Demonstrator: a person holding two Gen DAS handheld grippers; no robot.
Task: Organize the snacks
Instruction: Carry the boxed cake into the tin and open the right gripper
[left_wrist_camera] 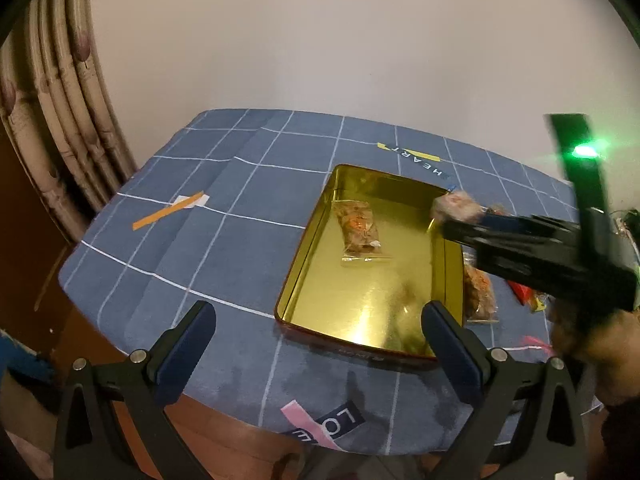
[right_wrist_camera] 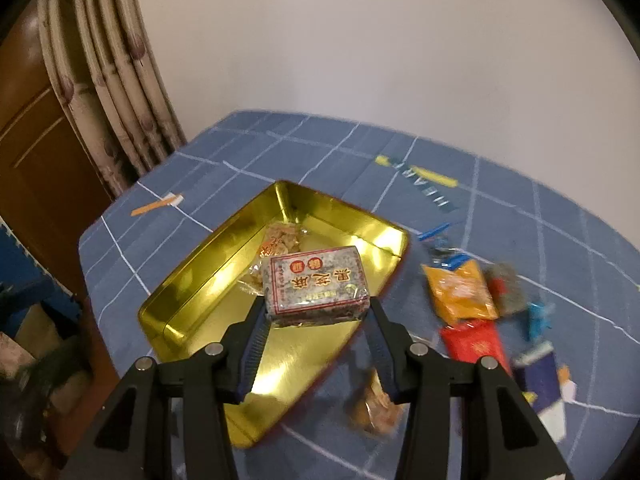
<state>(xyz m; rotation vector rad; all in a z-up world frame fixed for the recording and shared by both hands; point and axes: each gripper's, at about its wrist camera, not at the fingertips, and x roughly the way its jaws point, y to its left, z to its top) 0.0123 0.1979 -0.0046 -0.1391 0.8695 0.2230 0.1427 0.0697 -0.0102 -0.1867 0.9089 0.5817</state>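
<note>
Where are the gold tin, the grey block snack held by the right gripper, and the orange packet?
gold tin (left_wrist_camera: 304, 248): left wrist view, left wall.
grey block snack (right_wrist_camera: 318, 286): right wrist view, printed top face.
orange packet (right_wrist_camera: 460, 294): right wrist view, its middle.

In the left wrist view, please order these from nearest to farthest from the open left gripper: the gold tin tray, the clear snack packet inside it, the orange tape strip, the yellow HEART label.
From the left gripper:
1. Gold tin tray, its near edge between the fingertips.
2. Clear snack packet, in the tray's far half.
3. Orange tape strip, far left on the cloth.
4. Yellow HEART label, beyond the tray's far edge.
</note>
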